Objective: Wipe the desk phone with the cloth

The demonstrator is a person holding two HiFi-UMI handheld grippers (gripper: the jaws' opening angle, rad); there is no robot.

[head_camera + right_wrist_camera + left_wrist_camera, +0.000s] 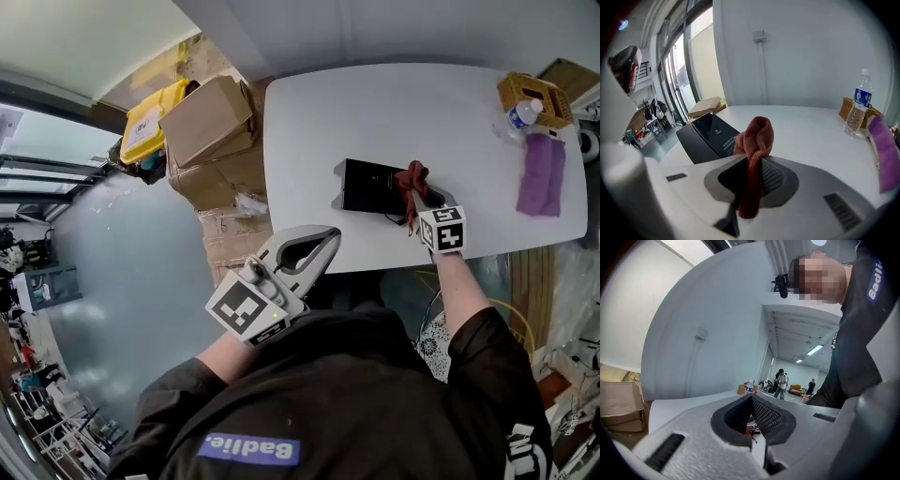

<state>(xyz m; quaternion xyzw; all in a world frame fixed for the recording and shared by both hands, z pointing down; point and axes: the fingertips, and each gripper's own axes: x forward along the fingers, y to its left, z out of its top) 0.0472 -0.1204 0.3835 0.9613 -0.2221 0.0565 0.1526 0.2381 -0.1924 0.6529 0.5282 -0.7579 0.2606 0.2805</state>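
A black desk phone point(372, 186) lies near the front edge of the white table point(375, 103). My right gripper point(415, 199) is at the phone's right end, shut on a red cloth point(411, 175) that bunches up above the jaws. In the right gripper view the cloth point(755, 138) hangs between the pads, with the phone's dark screen point(711, 133) just left of it. My left gripper point(329, 238) is held close to my body, off the table's front edge, jaws together and empty. In its own view the left gripper point(751, 399) points across the table.
A purple cloth point(542, 174), a water bottle point(518, 119) and a woven basket point(533, 96) sit at the table's right end. Cardboard boxes point(212, 124) and a yellow case point(150, 120) stand on the floor to the left. People stand far off in the room point(781, 381).
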